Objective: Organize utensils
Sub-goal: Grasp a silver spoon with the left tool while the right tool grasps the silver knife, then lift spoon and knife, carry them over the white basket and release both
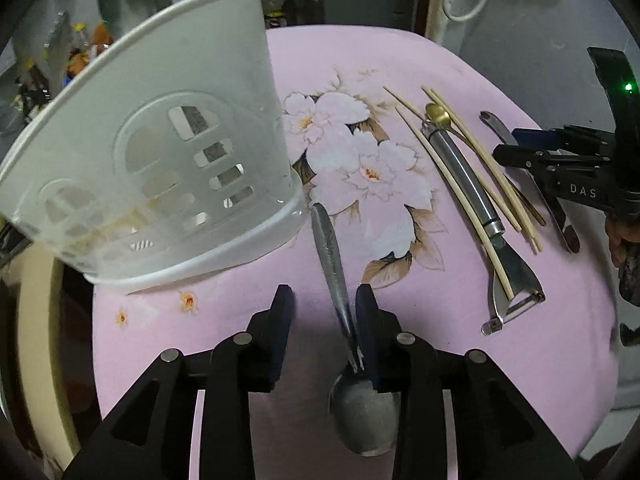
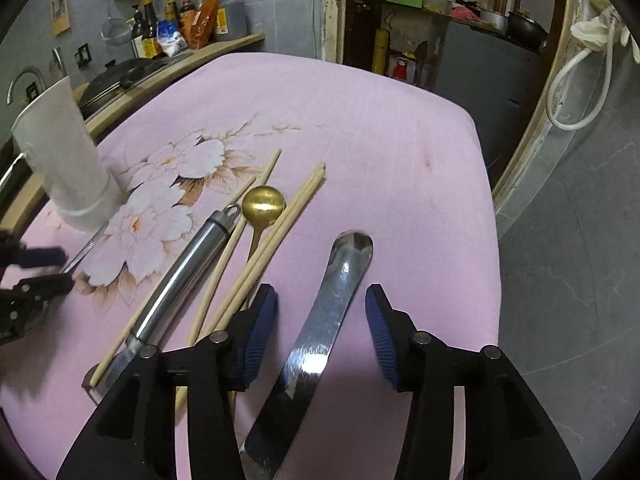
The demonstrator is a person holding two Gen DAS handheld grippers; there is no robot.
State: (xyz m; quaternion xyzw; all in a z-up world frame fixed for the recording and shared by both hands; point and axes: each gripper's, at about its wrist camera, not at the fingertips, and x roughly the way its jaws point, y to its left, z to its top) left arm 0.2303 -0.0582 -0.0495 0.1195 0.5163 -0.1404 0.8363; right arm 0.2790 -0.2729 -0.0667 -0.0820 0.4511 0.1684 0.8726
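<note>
A white slotted utensil holder [image 1: 160,152] stands on the pink floral cloth [image 1: 360,60] at the left; it also shows in the right wrist view [image 2: 68,156]. My left gripper [image 1: 324,300] is open over a steel spoon [image 1: 332,248], whose neck lies against the right finger. My right gripper [image 2: 320,300] is open astride a second steel spoon [image 2: 332,300] lying on the cloth. Beside it lie a steel peeler [image 2: 180,272], a gold spoon [image 2: 263,204] and several wooden chopsticks [image 2: 276,232]. The right gripper shows in the left wrist view [image 1: 560,160].
The cloth-covered table ends at its right edge [image 2: 488,208], with grey floor beyond. A counter with bottles [image 2: 188,20] and a pan runs behind the holder at the left. A white cable [image 2: 580,80] hangs at the right.
</note>
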